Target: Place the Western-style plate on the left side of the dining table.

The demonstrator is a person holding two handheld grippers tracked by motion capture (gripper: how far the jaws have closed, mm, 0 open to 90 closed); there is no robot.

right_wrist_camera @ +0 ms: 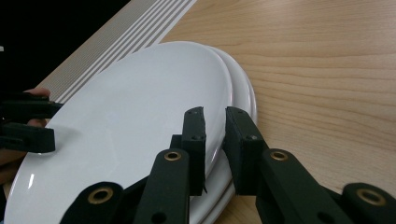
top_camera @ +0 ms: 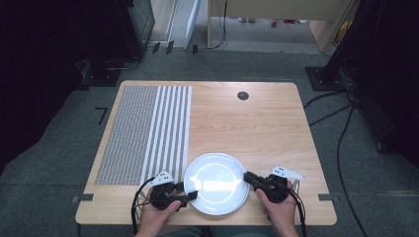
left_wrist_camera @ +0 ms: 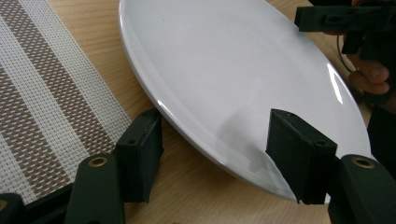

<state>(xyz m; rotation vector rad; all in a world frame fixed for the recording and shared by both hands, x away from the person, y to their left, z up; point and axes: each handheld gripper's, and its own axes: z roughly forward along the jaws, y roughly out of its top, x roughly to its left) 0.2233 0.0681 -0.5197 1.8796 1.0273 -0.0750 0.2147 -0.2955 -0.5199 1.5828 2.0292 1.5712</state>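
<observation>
High view: white plates point(top_camera: 217, 182) stacked at 6 o'clock on wooden counter point(top_camera: 257, 123), near front edge; striped mat point(top_camera: 146, 133) at 9 to 10 o'clock, its corner just beside plates; small dark round inset point(top_camera: 242, 96) at 12 o'clock. Left claw point(top_camera: 191, 195) at plates' 8 o'clock rim, right claw point(top_camera: 248, 177) at 3 o'clock rim, each in a hand coming in from bottom edge. Left gripper view: top plate point(left_wrist_camera: 233, 74) tilted, near rim lifted off counter point(left_wrist_camera: 187, 186); left claw point(left_wrist_camera: 224, 163) set wide w/ rim between jaws, one jaw under rim, other over plate face at 4 o'clock; pad contact not clear, so can't tell if gripping. Mat point(left_wrist_camera: 46, 102) at 9 o'clock; right claw point(left_wrist_camera: 345, 21) at 1 o'clock on far rim. Right gripper view: right claw point(right_wrist_camera: 215, 140) clenched on top plate point(right_wrist_camera: 130, 130) rim, jaws nearly together w/ thin edge between; second plate point(right_wrist_camera: 245, 91) beneath, edge showing at 2 o'clock; mat point(right_wrist_camera: 135, 35) at 11 o'clock; left claw point(right_wrist_camera: 28, 123) at 9 o'clock.
</observation>
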